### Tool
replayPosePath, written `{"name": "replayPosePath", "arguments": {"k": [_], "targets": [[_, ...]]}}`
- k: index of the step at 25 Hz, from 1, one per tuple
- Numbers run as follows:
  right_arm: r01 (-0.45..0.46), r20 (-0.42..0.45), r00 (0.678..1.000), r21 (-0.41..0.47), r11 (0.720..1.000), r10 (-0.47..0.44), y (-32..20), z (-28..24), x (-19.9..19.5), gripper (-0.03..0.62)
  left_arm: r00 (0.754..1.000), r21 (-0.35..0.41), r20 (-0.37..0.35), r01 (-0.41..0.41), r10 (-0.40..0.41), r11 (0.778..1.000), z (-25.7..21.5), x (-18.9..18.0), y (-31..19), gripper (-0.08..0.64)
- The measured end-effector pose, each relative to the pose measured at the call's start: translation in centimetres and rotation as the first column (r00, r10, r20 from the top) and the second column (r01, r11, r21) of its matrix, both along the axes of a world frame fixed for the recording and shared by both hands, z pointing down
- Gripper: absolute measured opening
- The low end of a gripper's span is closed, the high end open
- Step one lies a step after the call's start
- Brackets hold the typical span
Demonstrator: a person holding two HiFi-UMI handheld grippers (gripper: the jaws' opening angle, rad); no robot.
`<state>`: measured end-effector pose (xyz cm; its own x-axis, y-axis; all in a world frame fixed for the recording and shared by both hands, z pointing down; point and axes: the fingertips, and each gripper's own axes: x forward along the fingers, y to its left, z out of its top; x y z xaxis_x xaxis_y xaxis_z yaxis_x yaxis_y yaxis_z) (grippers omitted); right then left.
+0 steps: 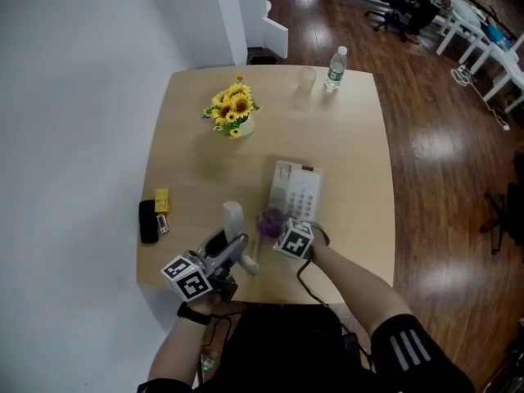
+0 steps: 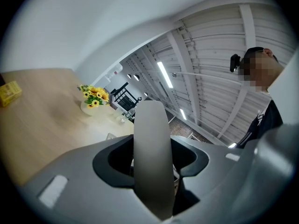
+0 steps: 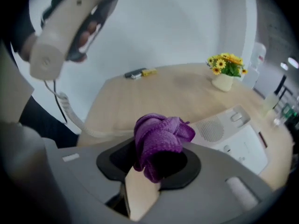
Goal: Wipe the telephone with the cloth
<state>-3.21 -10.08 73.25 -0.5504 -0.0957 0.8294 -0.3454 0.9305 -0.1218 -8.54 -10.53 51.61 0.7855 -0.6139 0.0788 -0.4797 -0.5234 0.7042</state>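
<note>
The white telephone base (image 1: 295, 191) lies flat on the wooden table (image 1: 352, 137), its keypad up. My left gripper (image 1: 236, 246) is shut on the white handset (image 1: 233, 219), which it holds off the base at the table's front; in the left gripper view the handset (image 2: 150, 157) fills the gap between the jaws. My right gripper (image 1: 276, 228) is shut on a bunched purple cloth (image 1: 268, 222) at the base's near left corner. In the right gripper view the cloth (image 3: 161, 138) hangs before the base (image 3: 236, 136), with the raised handset (image 3: 58, 38) and its coiled cord (image 3: 67, 108) at the left.
A vase of sunflowers (image 1: 233, 111) stands at the back left of the table. A glass (image 1: 306, 80) and a water bottle (image 1: 336, 69) stand at the far edge. A black case (image 1: 148, 221) and a yellow block (image 1: 162, 201) lie at the left edge.
</note>
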Motion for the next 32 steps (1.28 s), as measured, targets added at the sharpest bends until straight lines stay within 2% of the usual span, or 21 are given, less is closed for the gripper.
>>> {"name": "replayPosePath", "arguments": {"k": [3,6,9,13,17,22,32], "targets": [[-0.072,0.158,0.984,-0.091,0.993,0.086,1.7,-2.8,0.0,0.148,0.999,-0.036,0.042,0.016,-0.014,0.999,2.3,0.0,-1.2,0.218],[-0.154,0.251,0.953,-0.090,0.984,0.172,2.8,-5.8,1.7,0.149,0.985,-0.064,0.175,0.026,-0.014,0.998,5.0,0.4,-2.9,0.218],[-0.254,0.313,0.911,-0.082,0.964,0.267,3.4,-8.3,4.6,0.149,0.956,-0.093,0.292,0.012,0.016,0.996,7.8,1.8,-4.9,0.218],[-0.365,0.339,0.867,-0.069,0.928,0.366,3.6,-10.4,9.3,0.150,0.923,-0.153,0.383,0.041,0.021,0.987,11.6,4.2,-7.5,0.218],[-0.443,0.381,0.814,-0.081,0.893,0.439,3.6,-12.3,12.5,0.150,0.852,-0.154,0.523,0.061,0.029,0.986,14.7,6.8,-10.8,0.218],[-0.487,0.433,0.768,-0.086,0.869,0.473,3.5,-14.0,14.0,0.150,0.771,-0.176,0.633,0.063,0.064,0.982,17.3,9.7,-13.9,0.218],[-0.506,0.429,0.747,-0.127,0.853,0.507,3.3,-13.4,16.2,0.150,0.643,-0.203,0.763,0.130,0.073,0.971,20.4,11.2,-15.3,0.221]]}}
